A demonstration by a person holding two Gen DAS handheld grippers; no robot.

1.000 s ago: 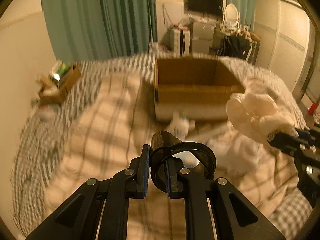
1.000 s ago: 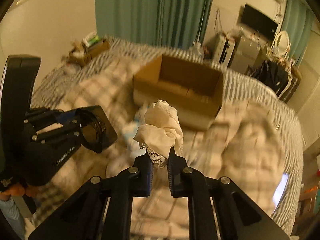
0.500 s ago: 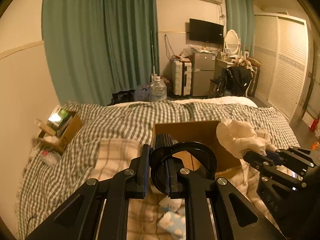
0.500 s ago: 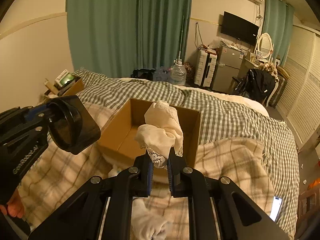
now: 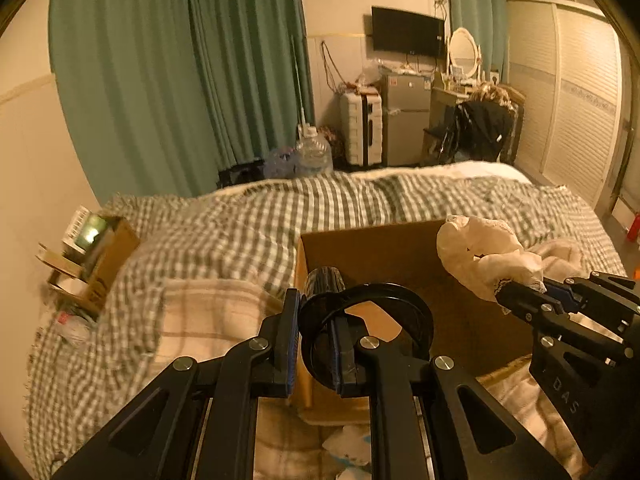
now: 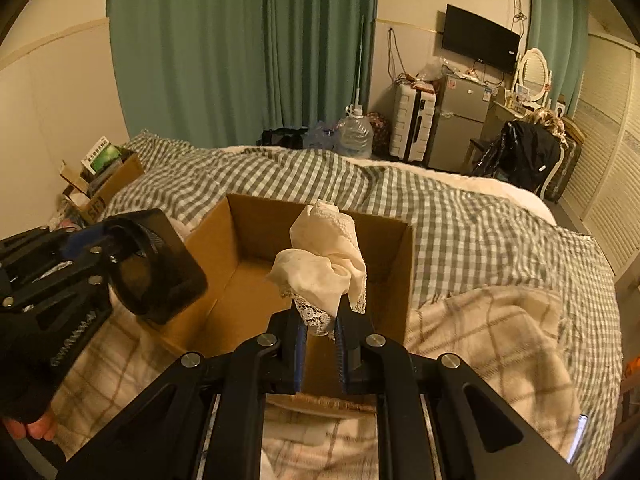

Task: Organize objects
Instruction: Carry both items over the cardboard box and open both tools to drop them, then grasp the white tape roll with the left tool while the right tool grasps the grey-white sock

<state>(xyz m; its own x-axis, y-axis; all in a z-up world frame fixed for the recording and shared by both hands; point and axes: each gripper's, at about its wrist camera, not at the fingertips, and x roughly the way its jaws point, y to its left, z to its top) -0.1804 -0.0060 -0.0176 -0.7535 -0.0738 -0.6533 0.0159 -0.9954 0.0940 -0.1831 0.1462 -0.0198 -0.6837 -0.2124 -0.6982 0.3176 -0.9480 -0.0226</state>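
While its two fingers pinch a scrap of lace hem low in the centre of its own view, the right gripper carries a bunched cream lace-trimmed cloth over the open cardboard box that fills the middle of the frame. The cloth looks light and limp; it sags into folds above the jaws, so a hold on a thick gathered wad would likely be safer than this thin edge, which could slip free. It should drop softly and needs no careful setting down.

In the left wrist view, the left gripper at lower centre is clamped on the wall of a black mesh cup-shaped holder, one finger outside the rim and one inside. The holder appears rigid and fairly light, though its smooth rim may pivot between the pads if tipped. It hangs over the near left corner of the same box, whose brown floor shows bare through the ring.

Around the box lie a cream plaid blanket and a green gingham bedspread; a smaller box of clutter sits at the left edge.
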